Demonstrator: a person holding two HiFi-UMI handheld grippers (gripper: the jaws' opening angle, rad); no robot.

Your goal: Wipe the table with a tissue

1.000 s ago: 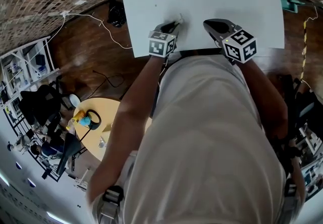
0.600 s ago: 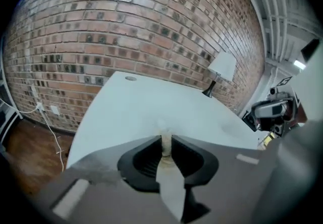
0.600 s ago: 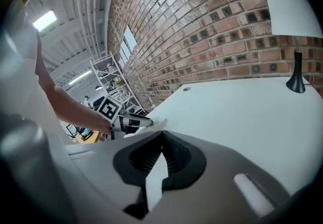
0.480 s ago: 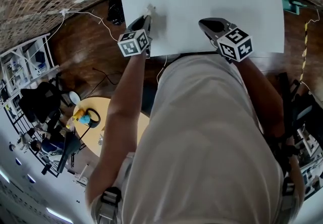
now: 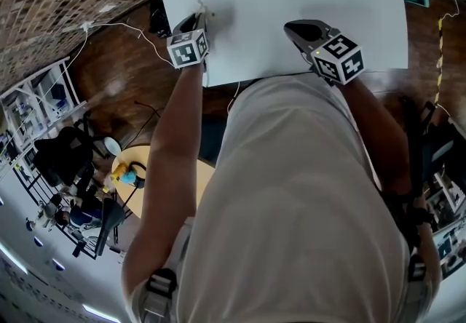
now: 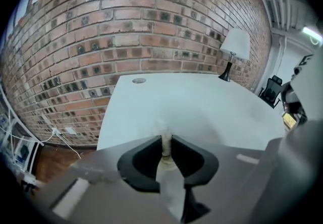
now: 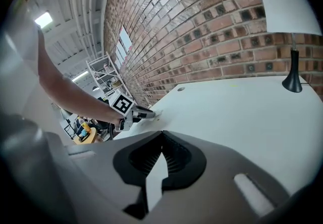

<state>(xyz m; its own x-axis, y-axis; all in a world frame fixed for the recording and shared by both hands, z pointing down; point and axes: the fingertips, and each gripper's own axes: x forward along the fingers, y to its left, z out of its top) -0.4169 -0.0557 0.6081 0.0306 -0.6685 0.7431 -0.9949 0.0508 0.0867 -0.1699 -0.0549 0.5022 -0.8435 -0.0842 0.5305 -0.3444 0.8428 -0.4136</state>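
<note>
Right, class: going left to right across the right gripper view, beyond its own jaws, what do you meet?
Yellow round table → left gripper → tissue pinched in it → small round disc → table lamp.

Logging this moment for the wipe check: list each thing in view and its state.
left gripper: shut on the tissue
tissue: pinched between the left jaws, tip poking out ahead
right gripper: shut, empty
lamp: upright on the table
table: white top, carries the lamp
</note>
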